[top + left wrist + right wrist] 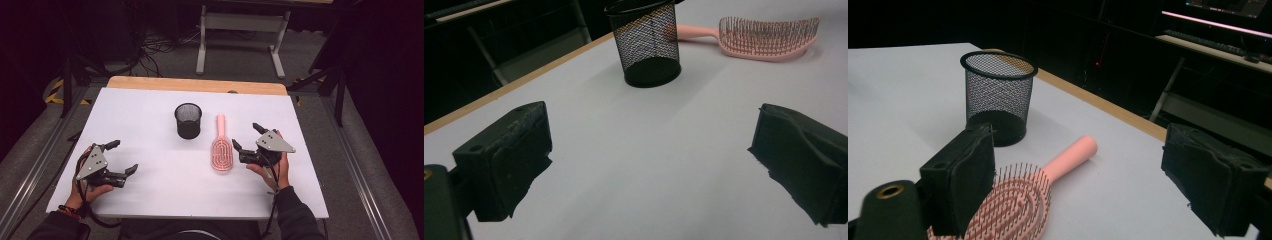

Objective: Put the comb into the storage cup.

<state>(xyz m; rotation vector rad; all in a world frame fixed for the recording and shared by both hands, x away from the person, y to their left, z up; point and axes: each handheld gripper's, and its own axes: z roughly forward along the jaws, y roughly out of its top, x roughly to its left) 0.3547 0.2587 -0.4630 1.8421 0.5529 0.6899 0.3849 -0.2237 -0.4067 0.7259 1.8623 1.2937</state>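
A pink hairbrush point(221, 150) lies bristles up on the white table, its handle pointing to the far side. Just left of the handle stands an upright black mesh cup point(188, 120). My right gripper point(245, 135) is held open close to the right of the brush head, with nothing gripped. In the right gripper view point(1078, 180) the brush point(1018, 200) lies low by the left jaw and the cup point(998, 95) stands beyond it. My left gripper point(125, 156) is open near the front left, apart from both. Far ahead of the left gripper point(649, 165) are the cup point(649, 45) and the brush point(764, 37).
The table's white top point(150, 200) ends in a wooden strip point(197, 85) along the far edge. Beyond it stand a white-legged desk frame point(240, 22) and floor cables point(160, 47). A desk with a keyboard point(1218, 35) is off to the right.
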